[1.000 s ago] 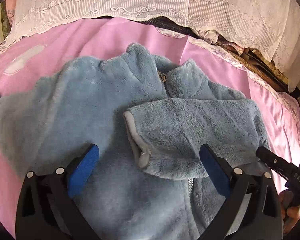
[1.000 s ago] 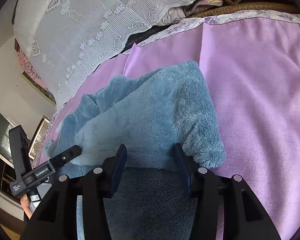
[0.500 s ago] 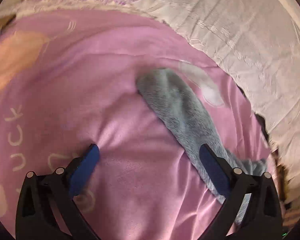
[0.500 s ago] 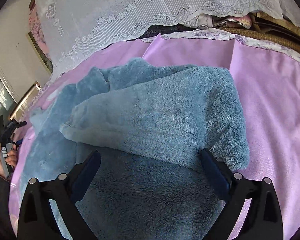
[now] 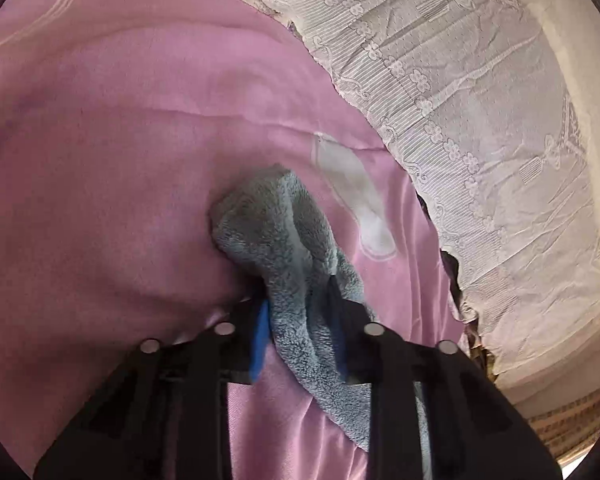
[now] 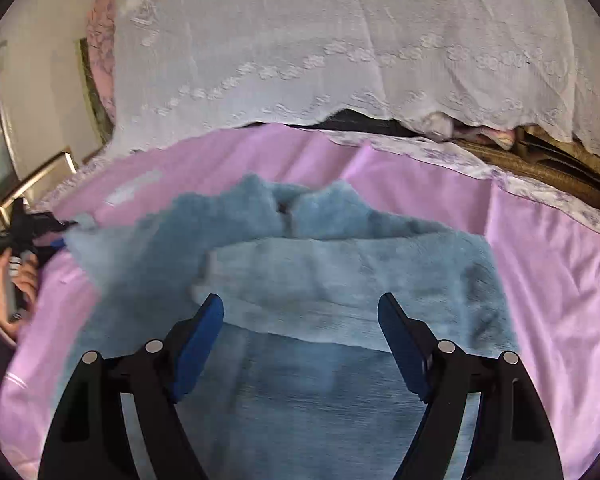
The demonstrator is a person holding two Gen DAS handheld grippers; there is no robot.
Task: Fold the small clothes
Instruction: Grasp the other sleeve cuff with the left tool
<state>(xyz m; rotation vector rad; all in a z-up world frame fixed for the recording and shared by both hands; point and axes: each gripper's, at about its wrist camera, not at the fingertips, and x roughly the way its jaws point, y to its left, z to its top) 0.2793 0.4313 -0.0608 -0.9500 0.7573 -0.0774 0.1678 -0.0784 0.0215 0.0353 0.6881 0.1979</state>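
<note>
A small fluffy blue zip jacket (image 6: pixel 300 280) lies on a pink bed sheet (image 6: pixel 540 272), its right sleeve folded across the chest. My left gripper (image 5: pixel 300 304) is shut on the jacket's left sleeve (image 5: pixel 276 232) near the cuff; the cuff sticks out past the fingertips. In the right wrist view the left gripper (image 6: pixel 40 228) shows at the far left, at the sleeve end. My right gripper (image 6: pixel 300 320) is open and empty, hovering above the jacket's chest.
A white lace cloth (image 6: pixel 340 48) covers stacked bedding at the back of the bed, also in the left wrist view (image 5: pixel 480 120). A woven mat edge (image 6: pixel 560 176) shows at the right. The pink sheet (image 5: pixel 100 160) spreads left of the sleeve.
My left gripper swung from over the jacket body to the left sleeve and closed on it. My right gripper opened, let go of the folded right sleeve and drew back.
</note>
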